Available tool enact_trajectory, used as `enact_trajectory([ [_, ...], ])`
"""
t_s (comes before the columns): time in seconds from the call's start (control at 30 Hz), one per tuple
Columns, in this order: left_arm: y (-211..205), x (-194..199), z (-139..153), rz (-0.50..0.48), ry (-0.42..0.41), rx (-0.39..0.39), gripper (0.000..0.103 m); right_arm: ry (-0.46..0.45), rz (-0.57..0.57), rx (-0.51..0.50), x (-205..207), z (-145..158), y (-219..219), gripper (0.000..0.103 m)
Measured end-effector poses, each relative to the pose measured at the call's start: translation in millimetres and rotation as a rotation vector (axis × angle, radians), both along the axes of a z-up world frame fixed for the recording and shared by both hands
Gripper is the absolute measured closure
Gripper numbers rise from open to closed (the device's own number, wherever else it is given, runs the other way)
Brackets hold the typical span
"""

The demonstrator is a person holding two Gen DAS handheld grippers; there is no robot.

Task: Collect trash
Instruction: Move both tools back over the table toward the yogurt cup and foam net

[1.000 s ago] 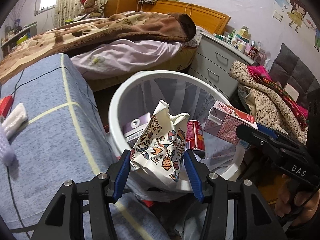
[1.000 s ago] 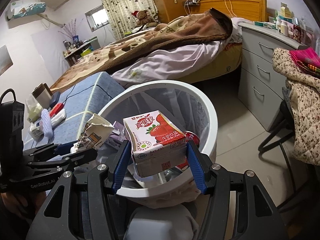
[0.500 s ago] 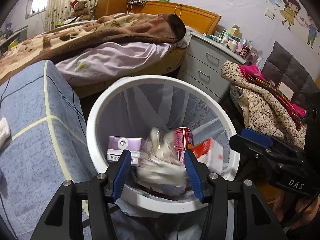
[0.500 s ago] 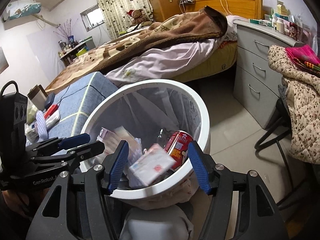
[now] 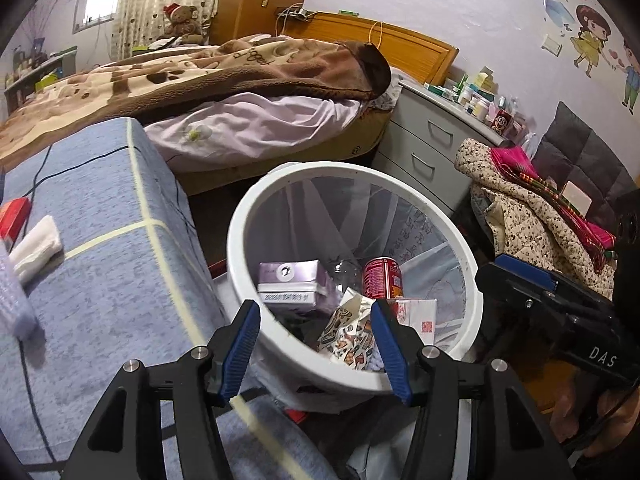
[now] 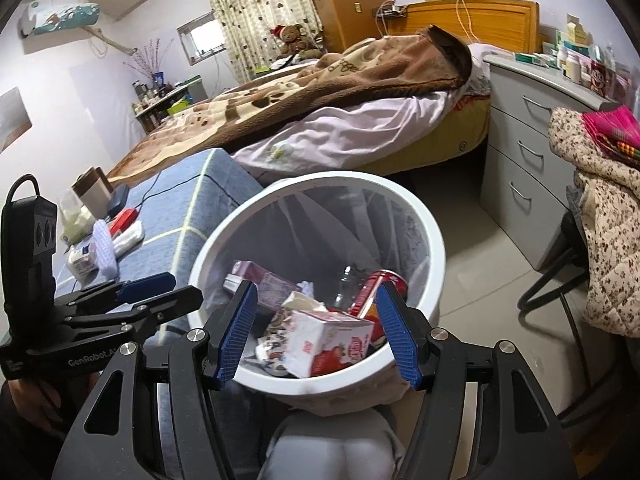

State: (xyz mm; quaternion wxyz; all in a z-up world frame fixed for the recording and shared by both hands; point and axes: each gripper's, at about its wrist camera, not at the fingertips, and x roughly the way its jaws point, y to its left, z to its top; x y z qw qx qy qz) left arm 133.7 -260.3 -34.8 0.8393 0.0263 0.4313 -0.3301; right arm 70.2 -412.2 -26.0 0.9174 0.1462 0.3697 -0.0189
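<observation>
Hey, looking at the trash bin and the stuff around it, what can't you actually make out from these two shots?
- Bin bottom: both views, covered by the carton, can and crumpled wrapper.
- Purple box print: left view, too small to read.
- Clear bottle: right view, mostly buried under trash.
- Items on the dresser: both views, too small and distorted at the edge.
- Person: only a knee, right view, cut off by the bottom edge.

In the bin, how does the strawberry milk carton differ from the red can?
The strawberry milk carton is a boxy, white-and-red paper pack lying tilted on top of the pile; the red can is round metal, leaning deeper behind it. Both lie loose inside the white bin.
</observation>
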Motion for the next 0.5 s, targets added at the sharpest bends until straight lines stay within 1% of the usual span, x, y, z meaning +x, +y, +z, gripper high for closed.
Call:
enact_trajectory([
  [0.1,7.6,-4.9,2.8,-0.004,0.001,-0.019,0.046,-0.009,0.017,-0.005,-1.5,4.1,6.8,0.040],
  [0.5,43.2,-17.5,11.3,0.064,-0.014,-0.046,0.046,-0.029,0.072,-0.017,-2.8,12.4,30.5,0.040],
])
